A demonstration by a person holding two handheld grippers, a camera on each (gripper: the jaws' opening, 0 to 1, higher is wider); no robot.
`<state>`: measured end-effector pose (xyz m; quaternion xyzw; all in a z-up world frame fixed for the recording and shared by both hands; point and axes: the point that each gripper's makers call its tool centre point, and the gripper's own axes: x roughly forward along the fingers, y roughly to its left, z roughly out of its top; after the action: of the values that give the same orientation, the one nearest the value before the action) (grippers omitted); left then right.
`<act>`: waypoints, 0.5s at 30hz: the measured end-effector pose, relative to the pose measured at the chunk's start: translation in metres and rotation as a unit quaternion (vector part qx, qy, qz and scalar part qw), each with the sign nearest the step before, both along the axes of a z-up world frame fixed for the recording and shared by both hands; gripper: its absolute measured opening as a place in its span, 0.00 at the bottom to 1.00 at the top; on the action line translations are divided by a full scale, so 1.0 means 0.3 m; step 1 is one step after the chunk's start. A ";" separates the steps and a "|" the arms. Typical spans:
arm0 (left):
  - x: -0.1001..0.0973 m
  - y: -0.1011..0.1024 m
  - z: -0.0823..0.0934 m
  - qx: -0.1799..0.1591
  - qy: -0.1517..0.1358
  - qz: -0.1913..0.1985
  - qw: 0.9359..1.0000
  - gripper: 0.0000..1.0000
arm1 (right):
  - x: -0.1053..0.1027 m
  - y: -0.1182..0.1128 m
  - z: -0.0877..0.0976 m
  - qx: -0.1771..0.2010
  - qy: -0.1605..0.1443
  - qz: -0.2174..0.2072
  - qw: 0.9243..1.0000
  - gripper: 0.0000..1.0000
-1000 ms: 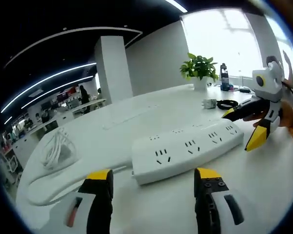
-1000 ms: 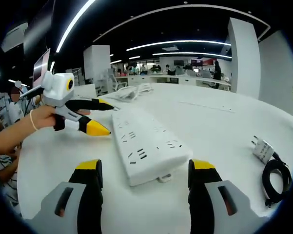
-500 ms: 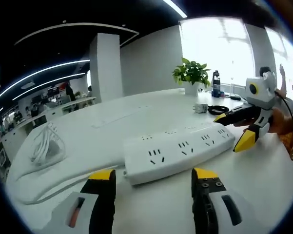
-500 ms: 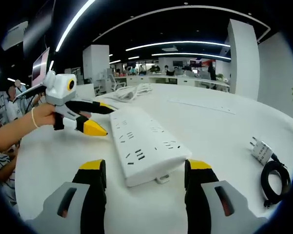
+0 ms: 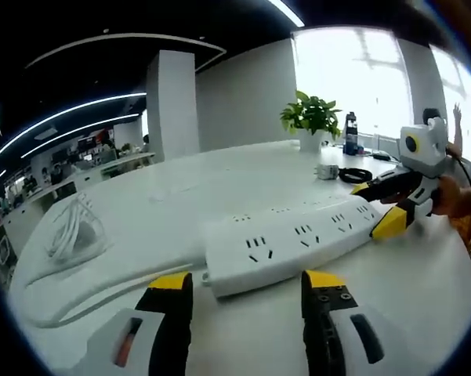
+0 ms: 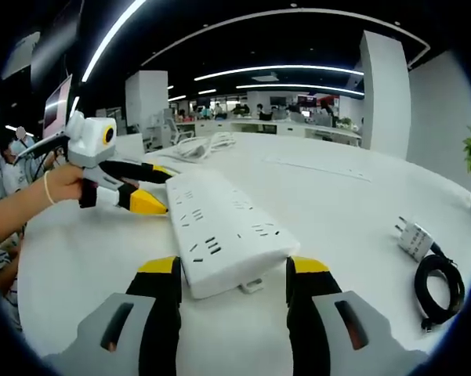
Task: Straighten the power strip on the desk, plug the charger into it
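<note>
A long white power strip point(image 5: 286, 239) lies on the white desk point(image 5: 180, 196), sockets up. Its near end reaches between the yellow-tipped jaws of my left gripper point(image 5: 247, 280), which stands open around it. My right gripper point(image 5: 380, 207), held by a hand, straddles the far end. In the right gripper view the strip point(image 6: 219, 227) runs away from me, its near end between the jaws of my open right gripper point(image 6: 233, 268). The left gripper point(image 6: 153, 189) flanks the other end. A white charger point(image 6: 414, 237) with a coiled black cable point(image 6: 435, 286) lies to the right, apart from the strip.
A potted plant point(image 5: 313, 117) and a dark bottle point(image 5: 350, 133) stand at the desk's far edge by the window. A bundle of white cord point(image 5: 70, 231) rests on the left. The desk's curved edge point(image 5: 55, 317) runs near that cord. Office rows and a pillar lie behind.
Both grippers' jaws have narrowed a little and moved forward, so each end of the power strip now sits between a pair of jaws. The strip has turned slightly.
</note>
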<state>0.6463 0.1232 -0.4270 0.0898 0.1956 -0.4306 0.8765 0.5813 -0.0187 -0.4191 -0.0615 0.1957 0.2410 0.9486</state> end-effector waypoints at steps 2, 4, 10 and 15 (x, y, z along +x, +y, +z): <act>0.001 -0.002 0.000 -0.003 0.002 -0.001 1.000 0.55 | 0.000 0.001 0.000 0.000 0.000 0.000 1.000 0.53; 0.000 -0.006 0.001 -0.007 0.005 -0.003 1.000 0.55 | -0.001 0.001 0.000 0.000 0.000 0.000 1.000 0.53; -0.013 -0.026 0.002 -0.005 0.005 -0.012 1.000 0.55 | -0.001 0.002 -0.001 -0.004 0.001 0.001 1.000 0.53; -0.019 -0.039 0.005 0.000 0.003 -0.018 1.000 0.55 | -0.001 0.001 -0.001 -0.003 0.000 0.003 1.000 0.53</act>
<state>0.6406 0.1116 -0.4256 0.0919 0.1969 -0.4466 0.8679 0.5810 -0.0182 -0.4194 -0.0653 0.1965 0.2429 0.9477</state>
